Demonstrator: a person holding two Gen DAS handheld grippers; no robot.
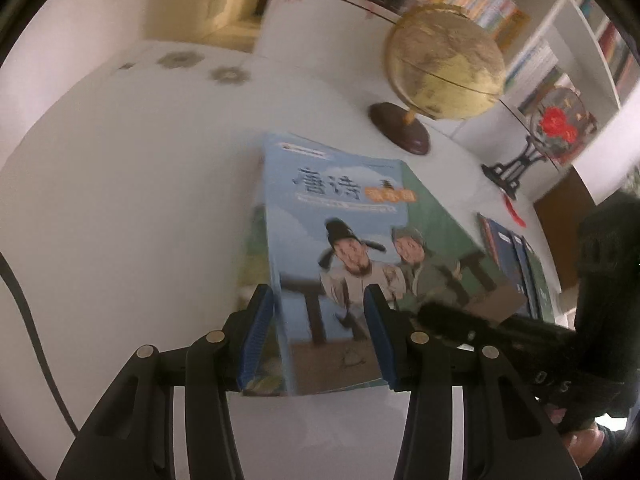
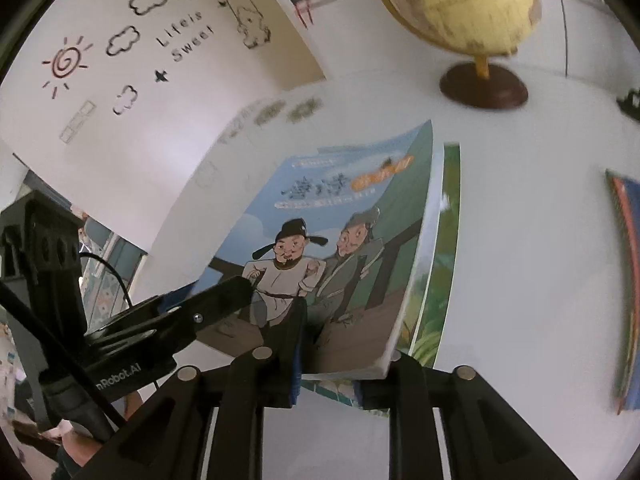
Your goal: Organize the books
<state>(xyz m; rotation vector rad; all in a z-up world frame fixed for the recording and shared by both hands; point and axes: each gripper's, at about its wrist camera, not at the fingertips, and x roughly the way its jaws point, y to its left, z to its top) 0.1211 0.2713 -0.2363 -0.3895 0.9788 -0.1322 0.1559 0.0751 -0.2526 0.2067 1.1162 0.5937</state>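
A white counter (image 1: 120,200) holds a paperback book (image 1: 352,248) with a pale blue cover showing two cartoon figures in old Chinese dress. The book is lifted at an angle over a second, green-covered book (image 2: 436,264) that lies flat on the counter beneath it, showing along one side.

Both grippers are at the book's near end. The left gripper (image 1: 320,340) is clamped on the spine-side corner, one blue pad under the edge and the other pressed on the cover. The right gripper (image 2: 328,364) straddles the page-side corner, where the white page block shows. Its jaws sit closely around the book's thickness, but whether the pads press is hard to tell from here.

In the left wrist view, more dark blue books (image 1: 516,264) lie flat to the right. A beige globe (image 1: 444,60) on a brown base stands at the back, beside a red ornament on a black stand (image 1: 556,124), with bookshelves (image 1: 580,32) behind.

The book looks light and moderately thick. Its soft cover will likely flex and sag if it is held by one corner alone, and the glossy surface may slip between the pads. A firm hold near the spine, where the binding is stiffest, seems safest, with the other gripper steadying the open page edge so the pages do not fan out.
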